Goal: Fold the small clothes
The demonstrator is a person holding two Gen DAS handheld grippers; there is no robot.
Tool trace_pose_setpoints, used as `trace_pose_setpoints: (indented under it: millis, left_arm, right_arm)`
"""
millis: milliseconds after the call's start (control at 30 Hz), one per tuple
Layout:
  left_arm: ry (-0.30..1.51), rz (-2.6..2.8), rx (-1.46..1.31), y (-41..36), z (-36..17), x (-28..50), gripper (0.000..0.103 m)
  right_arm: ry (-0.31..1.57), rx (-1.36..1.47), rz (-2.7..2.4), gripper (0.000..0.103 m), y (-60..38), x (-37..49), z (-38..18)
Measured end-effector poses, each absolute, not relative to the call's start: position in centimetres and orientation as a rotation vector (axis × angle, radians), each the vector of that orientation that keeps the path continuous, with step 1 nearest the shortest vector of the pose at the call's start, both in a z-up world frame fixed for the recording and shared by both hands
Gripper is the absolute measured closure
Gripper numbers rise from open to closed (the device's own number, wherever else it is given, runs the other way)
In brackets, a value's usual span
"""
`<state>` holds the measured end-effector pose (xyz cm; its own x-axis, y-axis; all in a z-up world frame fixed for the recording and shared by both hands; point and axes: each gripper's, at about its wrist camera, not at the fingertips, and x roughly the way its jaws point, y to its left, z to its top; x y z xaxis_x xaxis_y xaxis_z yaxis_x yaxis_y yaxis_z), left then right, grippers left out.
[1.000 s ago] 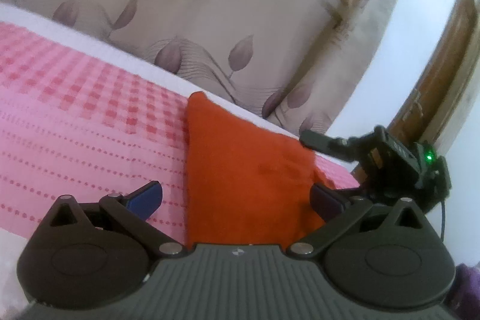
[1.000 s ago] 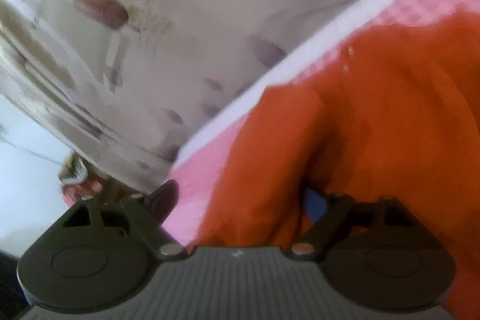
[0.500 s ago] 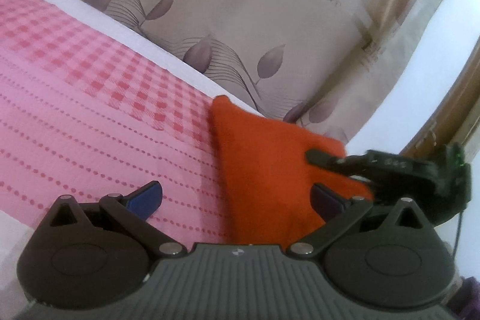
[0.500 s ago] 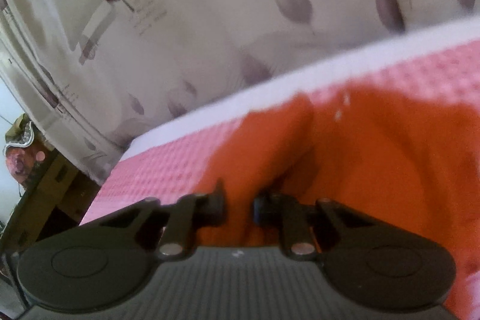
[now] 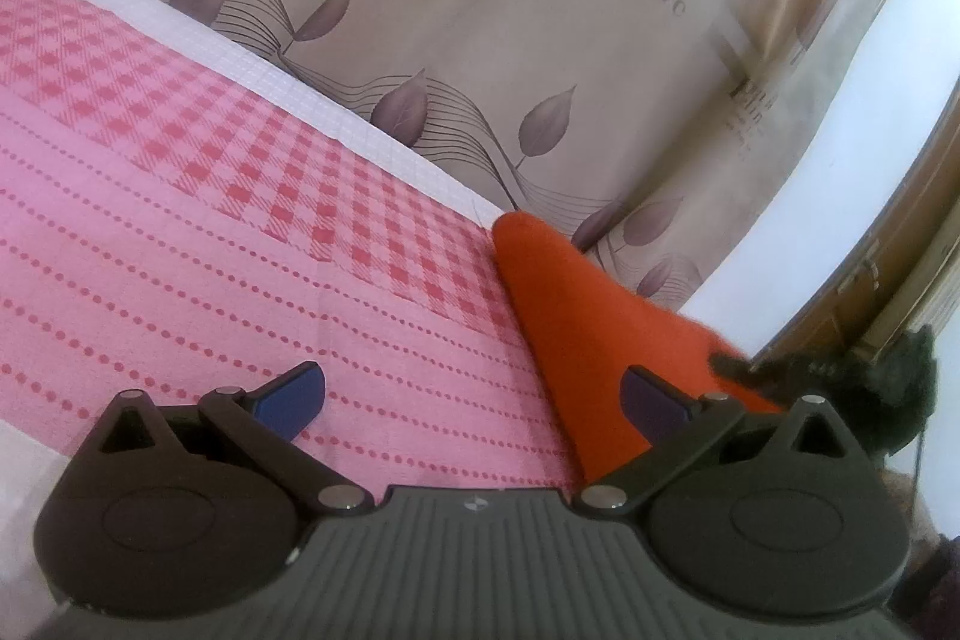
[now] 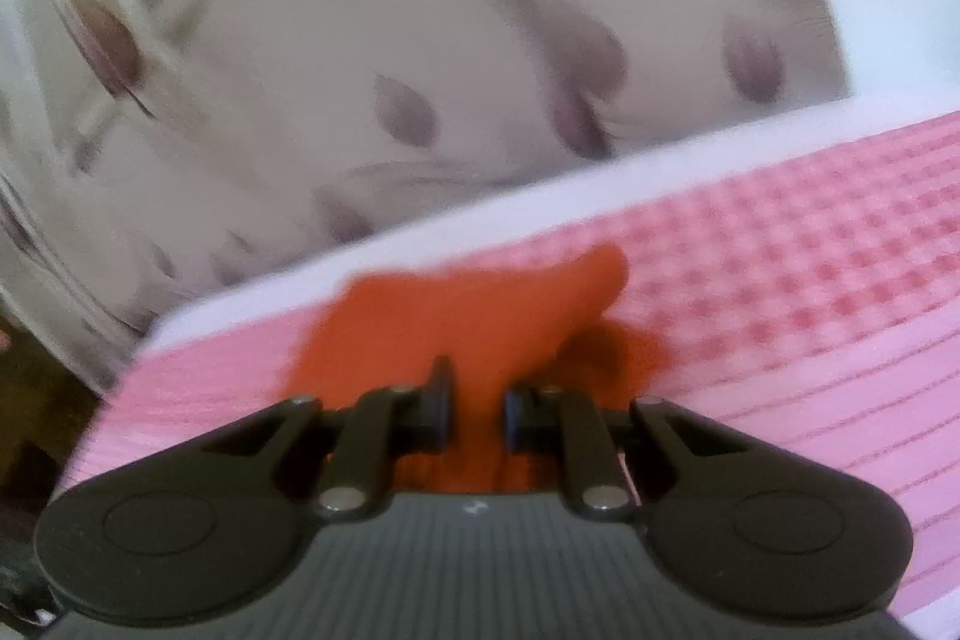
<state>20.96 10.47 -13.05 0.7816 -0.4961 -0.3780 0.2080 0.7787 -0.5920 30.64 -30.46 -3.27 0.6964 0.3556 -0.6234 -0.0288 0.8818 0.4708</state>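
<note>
An orange garment (image 5: 576,316) lies on the pink bedspread (image 5: 210,244) near the bed's far edge. My left gripper (image 5: 474,394) hovers open just left of it; its right pad overlaps the cloth's near edge and nothing is pinched. In the right wrist view my right gripper (image 6: 477,409) is shut on a bunched fold of the orange garment (image 6: 456,316), lifting that part off the bedspread (image 6: 780,280). From the left wrist view the right gripper (image 5: 750,367) shows as a dark blurred shape at the garment's right corner.
A white mattress border (image 5: 288,94) runs along the bed's far edge, with a leaf-print curtain (image 5: 480,10) hanging close behind it. A wooden door frame (image 5: 888,268) stands at the right. Dark furniture (image 6: 36,436) sits beyond the bed's corner.
My right gripper closed on the garment's edge, then pulled it up and back, bunching the cloth. The left gripper rolled slightly and stayed open, with the garment now further right in its view.
</note>
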Motion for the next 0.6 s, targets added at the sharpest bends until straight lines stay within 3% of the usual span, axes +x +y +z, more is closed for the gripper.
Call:
trace_pose_setpoints:
  millis: [233, 400, 433, 533, 567, 600]
  left_arm:
    - [0.552, -0.402, -0.557, 10.5, -13.0, 21.0, 0.000]
    - [0.552, -0.399, -0.555, 10.5, -13.1, 21.0, 0.000]
    - [0.553, -0.398, -0.555, 10.5, -13.1, 21.0, 0.000]
    - [0.553, -0.398, -0.554, 10.6, -13.1, 21.0, 0.000]
    - [0.553, -0.399, -0.554, 10.6, -13.1, 21.0, 0.000]
    - [0.552, -0.399, -0.555, 10.6, -13.1, 21.0, 0.000]
  right_arm:
    - [0.827, 0.553, 0.281, 0.085, -32.0, 30.7, -6.6]
    - [0.761, 0.700, 0.252, 0.057, -34.6, 27.4, -6.6]
    - [0.750, 0.700, 0.251, 0.055, -34.7, 26.4, -6.3]
    - [0.712, 0.682, 0.253, 0.055, -34.2, 22.4, -5.7]
    - [0.715, 0.656, 0.238, 0.059, -33.7, 21.2, -5.7]
    - [0.717, 0.646, 0.238, 0.071, -33.3, 20.2, -5.9]
